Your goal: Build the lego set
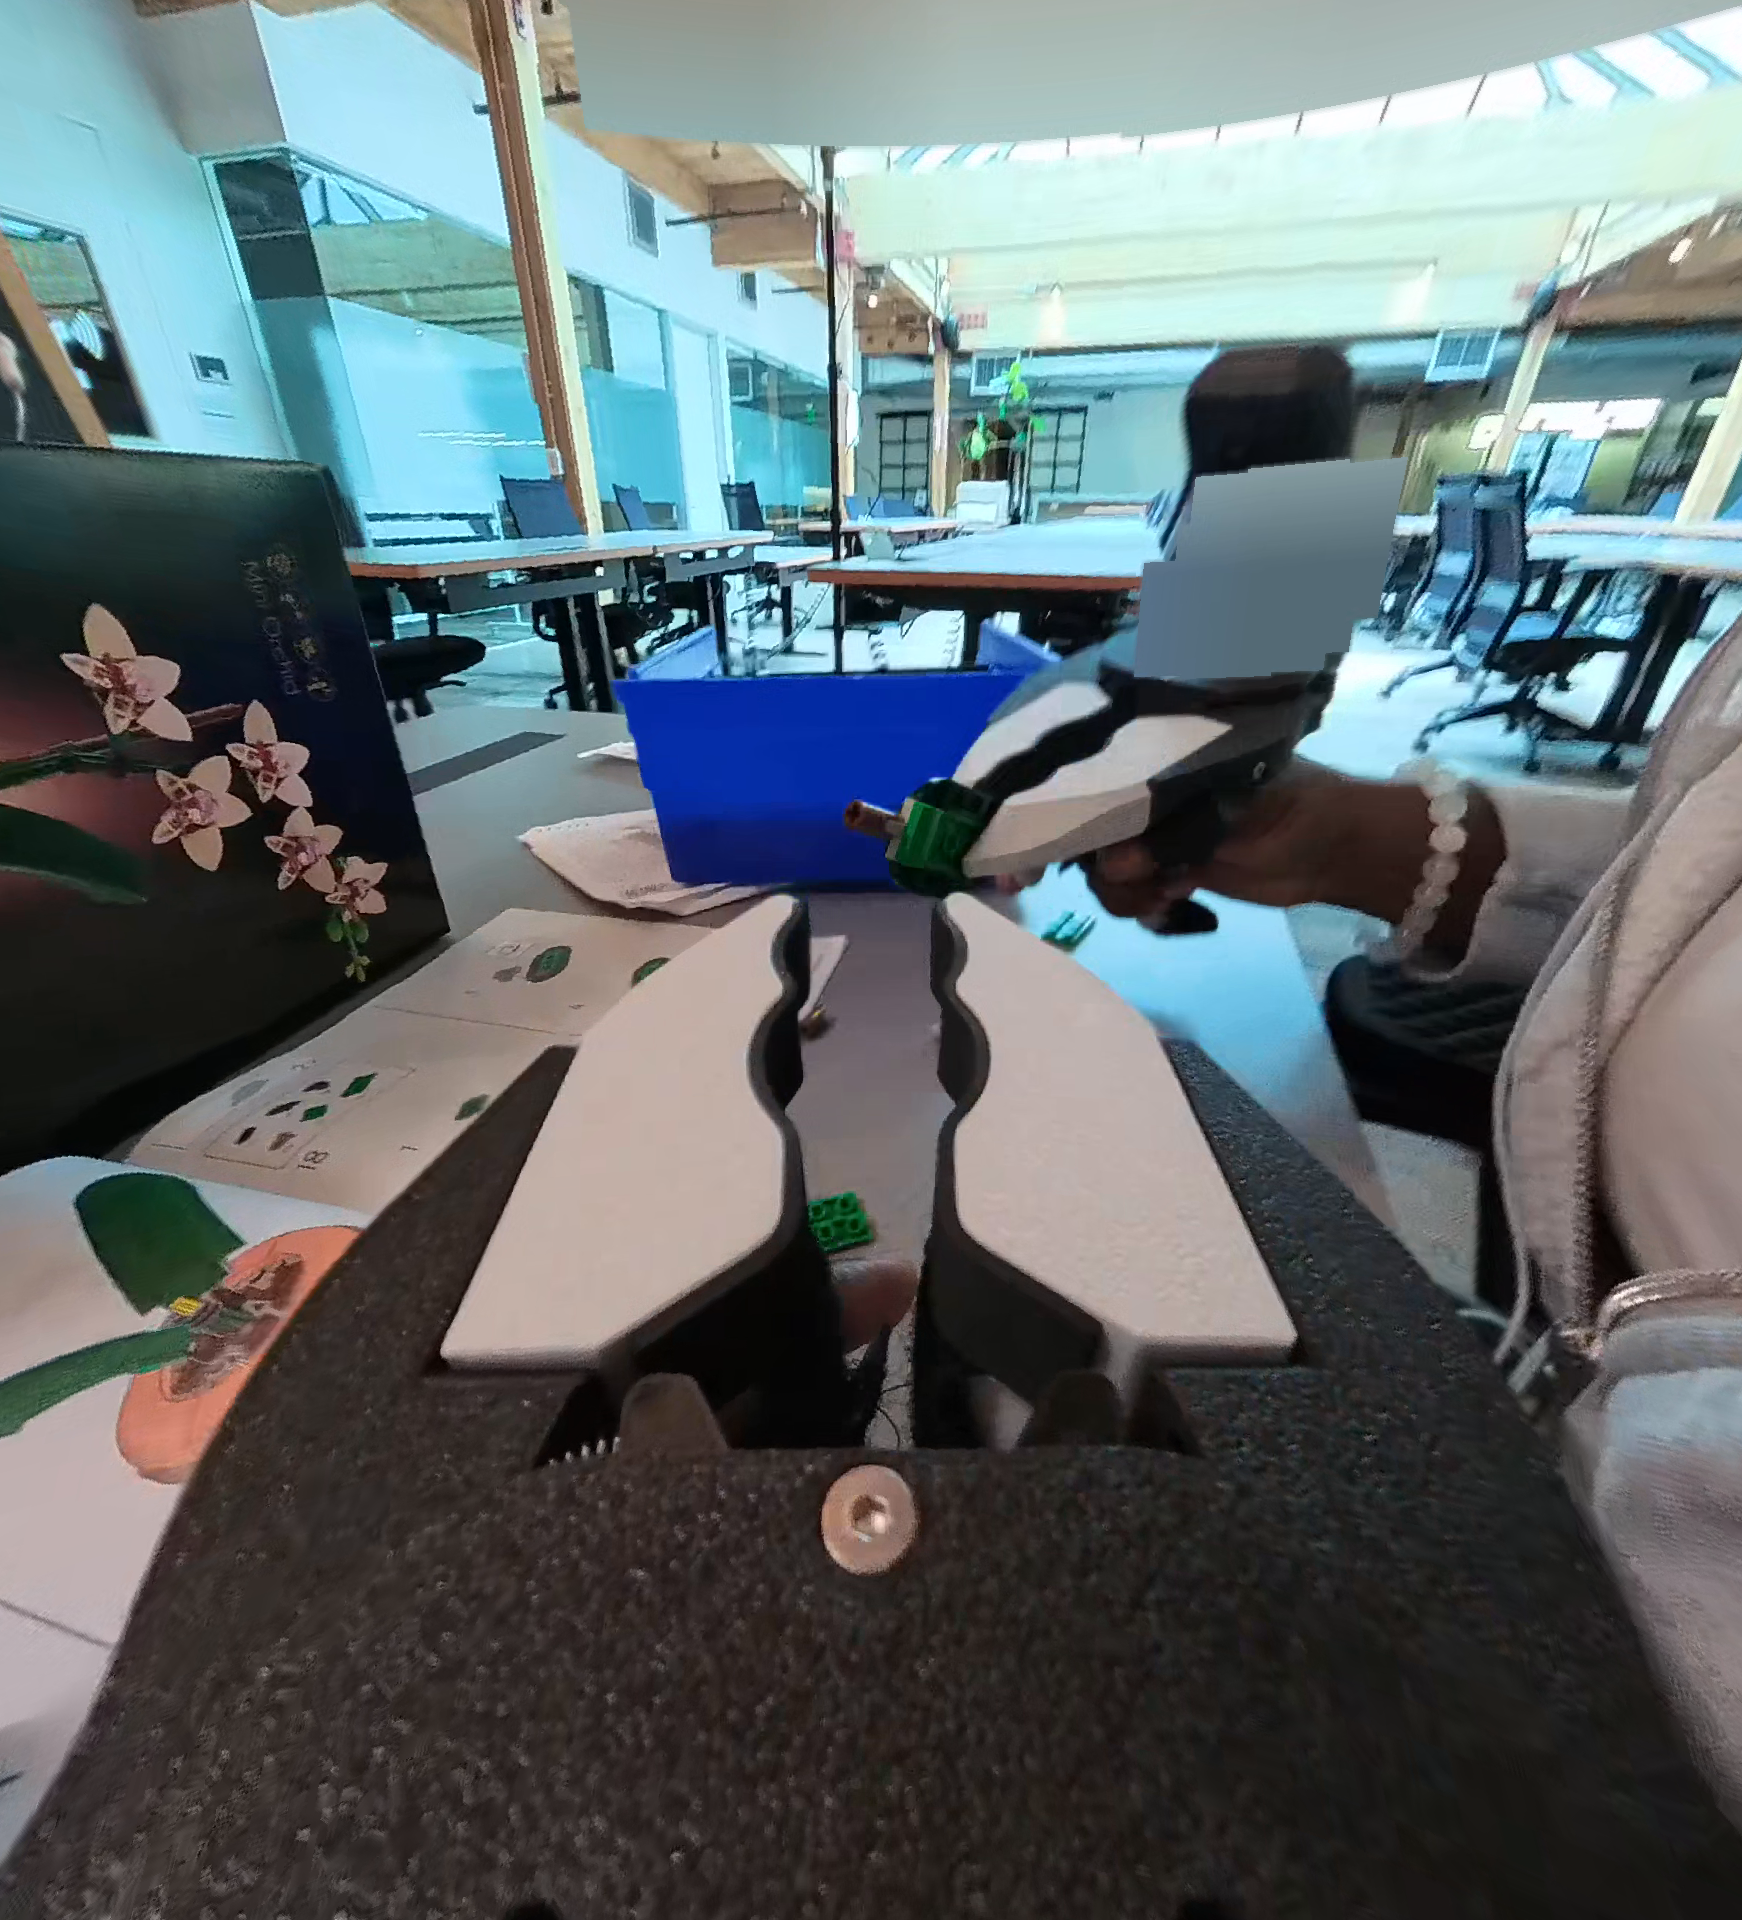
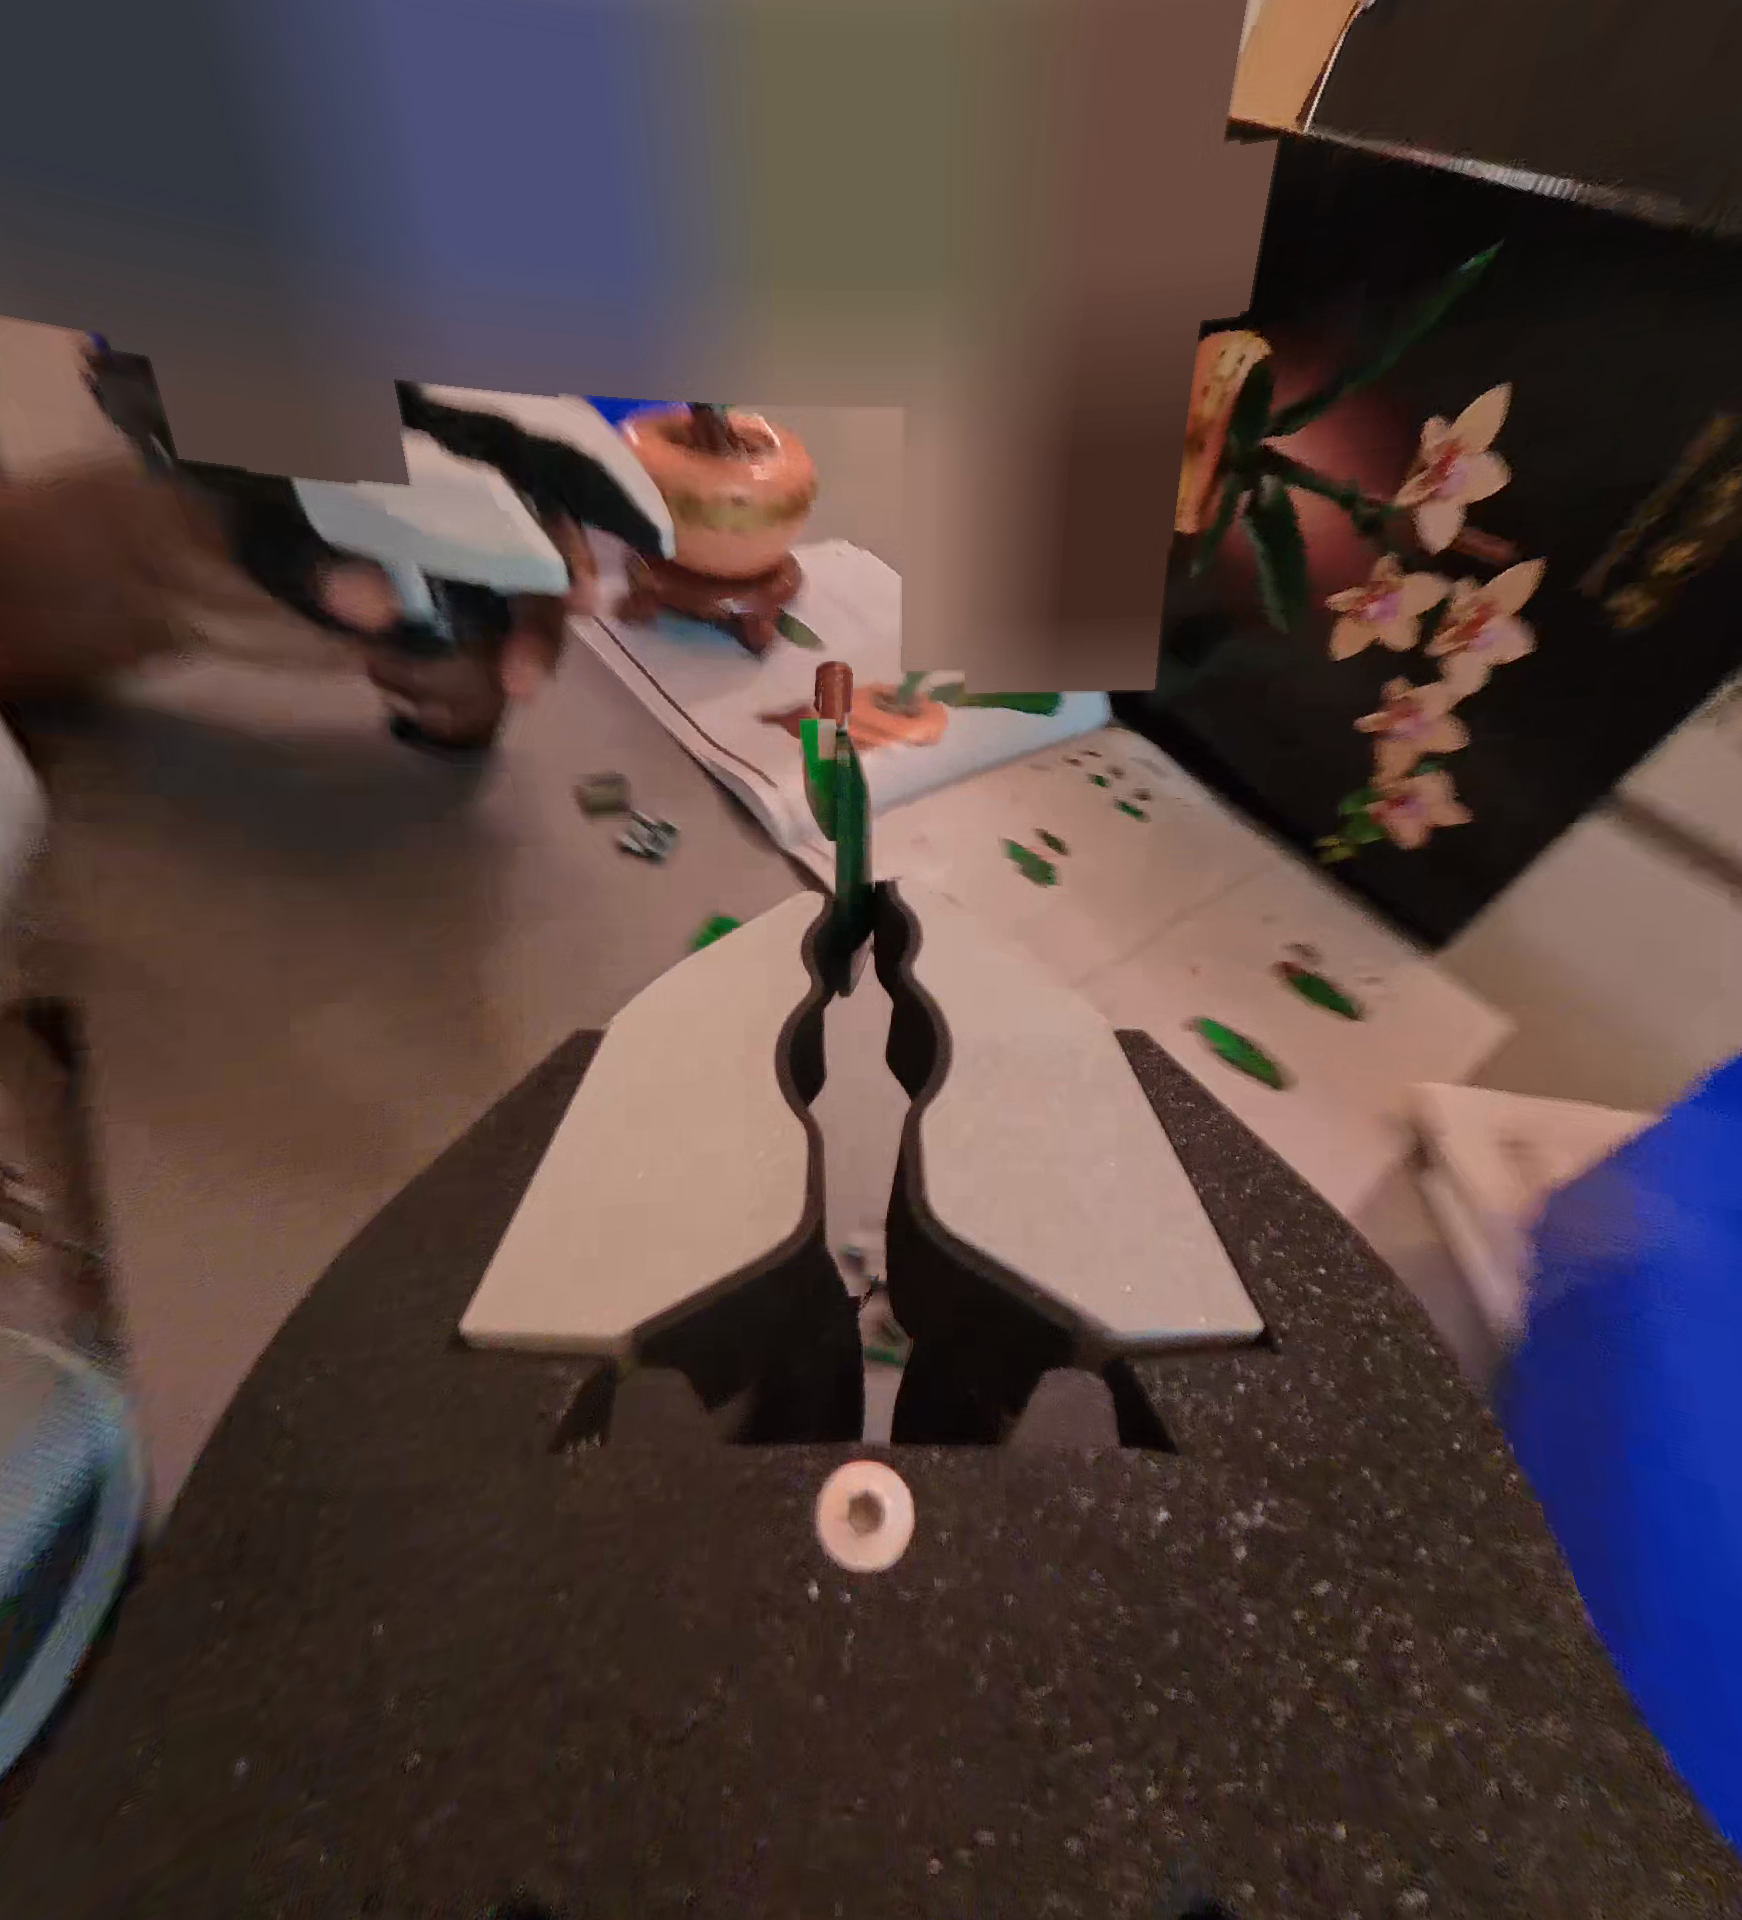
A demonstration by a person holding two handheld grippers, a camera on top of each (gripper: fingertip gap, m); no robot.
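The right gripper (image 2: 854,914) pinches a green lego assembly (image 2: 839,800) at its jaw tips, brown peg pointing away. The left gripper (image 1: 869,925) has jaws spread, empty; a green plate (image 1: 839,1219) lies on the worktop (image 1: 534,821) between them, partly hidden.

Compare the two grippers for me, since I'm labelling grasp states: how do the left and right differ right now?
The left gripper is open, with bare table showing between its fingers; the right gripper is shut on the green lego assembly. The left holds nothing, while the right's piece sticks out past its tips, topped by a brown peg. The left points level over the table; the right is raised beside the blue bin. Both have white fingers with wavy dark inner edges.
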